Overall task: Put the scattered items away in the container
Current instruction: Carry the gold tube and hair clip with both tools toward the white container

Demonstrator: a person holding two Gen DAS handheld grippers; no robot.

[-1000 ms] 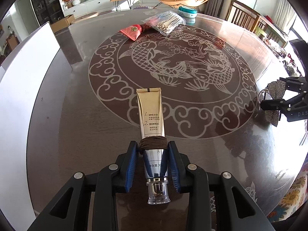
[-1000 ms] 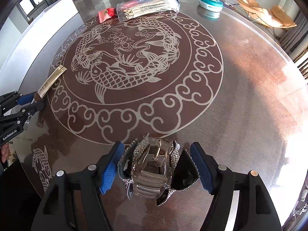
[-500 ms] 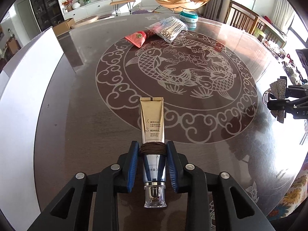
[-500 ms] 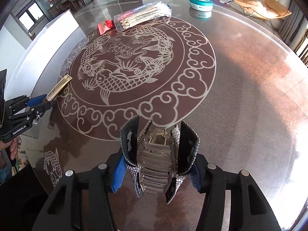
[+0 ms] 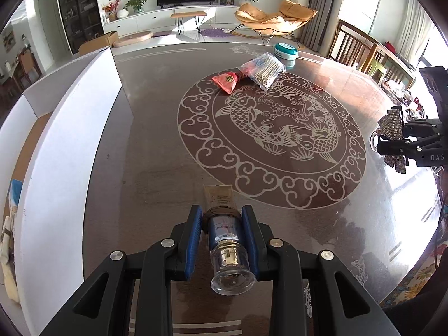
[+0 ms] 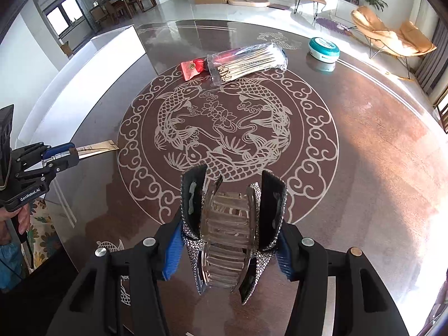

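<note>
Left gripper [image 5: 223, 236] clamped on light, squashy cream tube [image 5: 222, 225] near cap, beside white box [image 5: 64, 145]; right gripper [image 6: 228, 247] pinching brittle, slippery hair claw [image 6: 231, 232].

In the right wrist view, white lettering reading "GenRobot.AI" runs along the black body of the left claw [image 6: 60, 155] at the left edge. In the left wrist view, the right claw [image 5: 392, 147] at the right edge shows the white letters "DAS", cut off by the picture edge. Print on the tube [image 5: 224, 224] is too small to read.
</note>
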